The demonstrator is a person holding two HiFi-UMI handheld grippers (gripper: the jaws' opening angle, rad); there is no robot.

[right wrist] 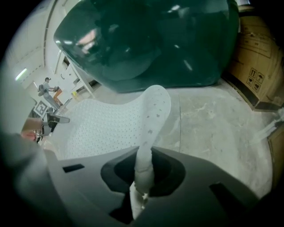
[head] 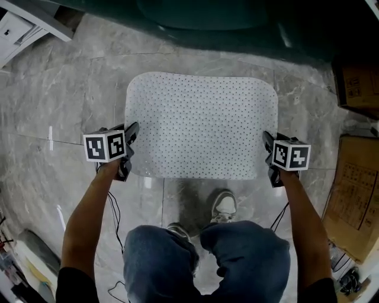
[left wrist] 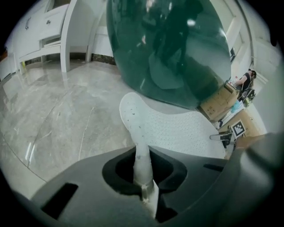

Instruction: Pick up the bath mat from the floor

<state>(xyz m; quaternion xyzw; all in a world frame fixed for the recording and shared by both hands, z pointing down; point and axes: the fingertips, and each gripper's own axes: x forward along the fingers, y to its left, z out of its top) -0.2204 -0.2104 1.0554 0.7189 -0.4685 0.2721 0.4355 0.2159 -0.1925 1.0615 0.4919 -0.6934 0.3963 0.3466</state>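
Bath mat [head: 201, 124], white with small dark dots, hangs stretched between our two grippers. To the left of the left gripper we have bare grey marble floor [head: 53, 106], and further out ahead-left a white cabinet [head: 23, 29].

Left gripper [head: 128, 149]: jaws clenched on the mat's left edge. In the left gripper view the thin white edge runs up through the jaw notch, and the sheet fans out ahead and to the right.

The mat's near edge sits off the floor with a shadow under it. We can't tell if the far edge touches the floor. Just past that far edge, ahead of both grippers, is a big dark green glossy object [head: 225, 18]. Behind the grippers, between the forearms, are the person's shoes [head: 225, 204] and jeans [head: 237, 254].

Right gripper [head: 270, 157]: jaws clamped on the mat's right edge the same way, sheet spreading ahead-left. To its right, cardboard boxes [head: 355, 183] on the floor.
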